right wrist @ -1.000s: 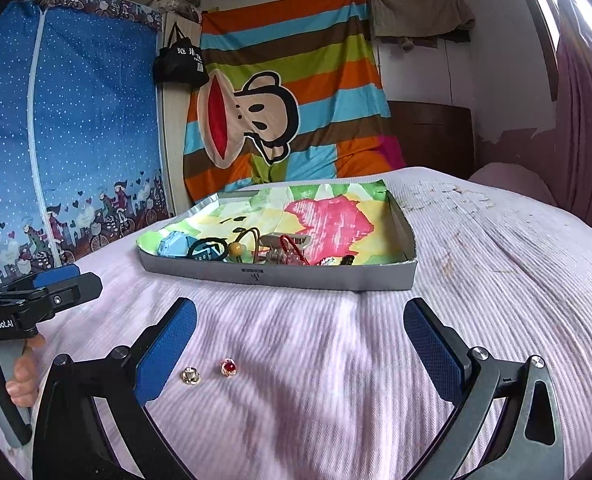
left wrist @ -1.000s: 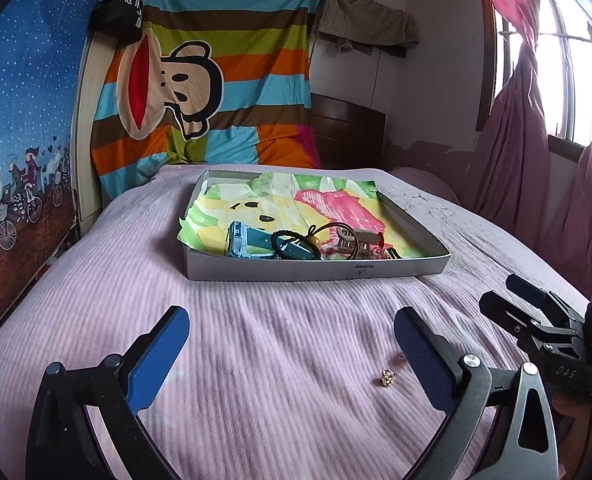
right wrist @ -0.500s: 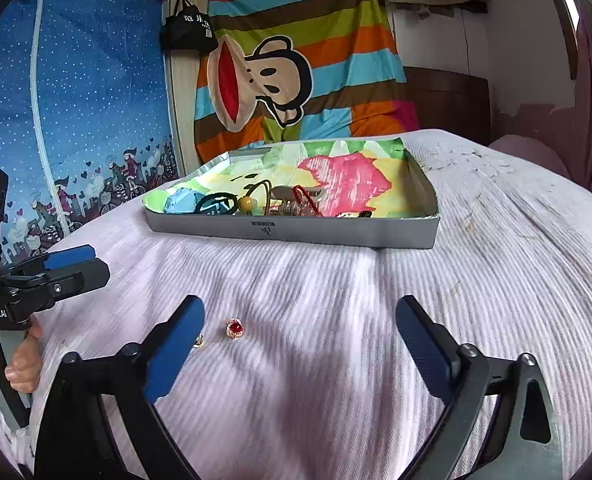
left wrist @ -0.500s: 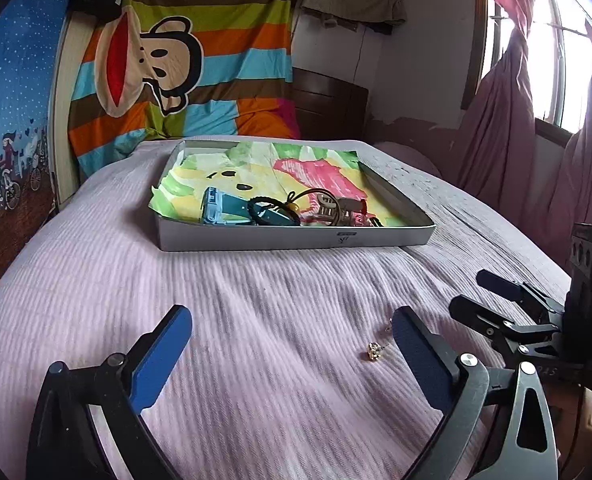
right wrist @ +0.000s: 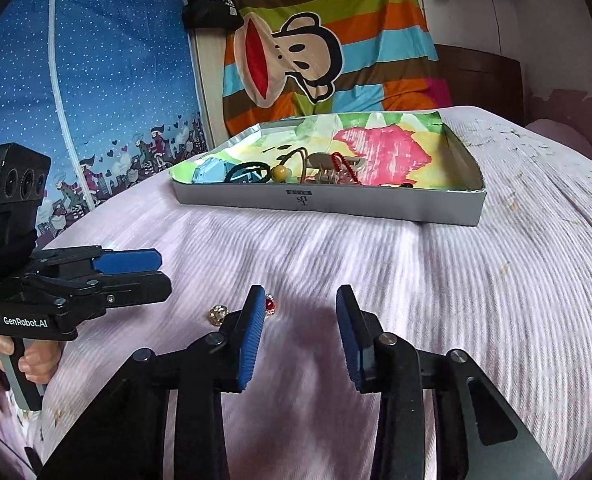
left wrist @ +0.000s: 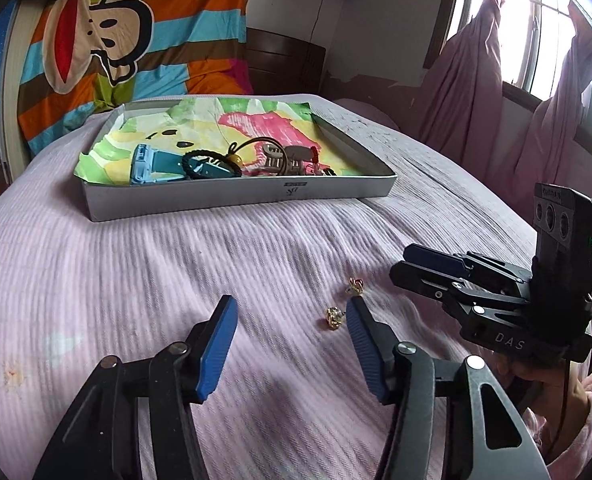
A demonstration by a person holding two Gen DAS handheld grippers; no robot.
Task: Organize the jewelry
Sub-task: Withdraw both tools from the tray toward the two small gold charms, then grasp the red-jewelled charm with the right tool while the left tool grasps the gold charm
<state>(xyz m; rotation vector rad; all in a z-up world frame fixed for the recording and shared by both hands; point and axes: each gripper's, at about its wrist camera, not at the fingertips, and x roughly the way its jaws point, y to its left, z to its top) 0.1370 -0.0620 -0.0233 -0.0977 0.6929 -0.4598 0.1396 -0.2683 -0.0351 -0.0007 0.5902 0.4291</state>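
Gold and red, two tiny earrings lie on the pink bedspread [left wrist: 95,272], near the person and well apart from the tray [left wrist: 231,194] far up the bed. The gold earring [left wrist: 333,317] sits just beside the right finger of the left gripper [left wrist: 291,330]. The red earring [right wrist: 270,305] sits just beside the left finger of the right gripper [right wrist: 300,324].

What could go wrong? These earrings are very small and the bedspread is soft and bumpy. A finger could push one down into the cloth, or flick it away, and then it would be hard to find. The two grippers are also close together and could bump.

Both grippers have their jaws partly apart, with nothing between them. Neither one holds anything. The tray already has hair ties [left wrist: 211,160] and clips in it.
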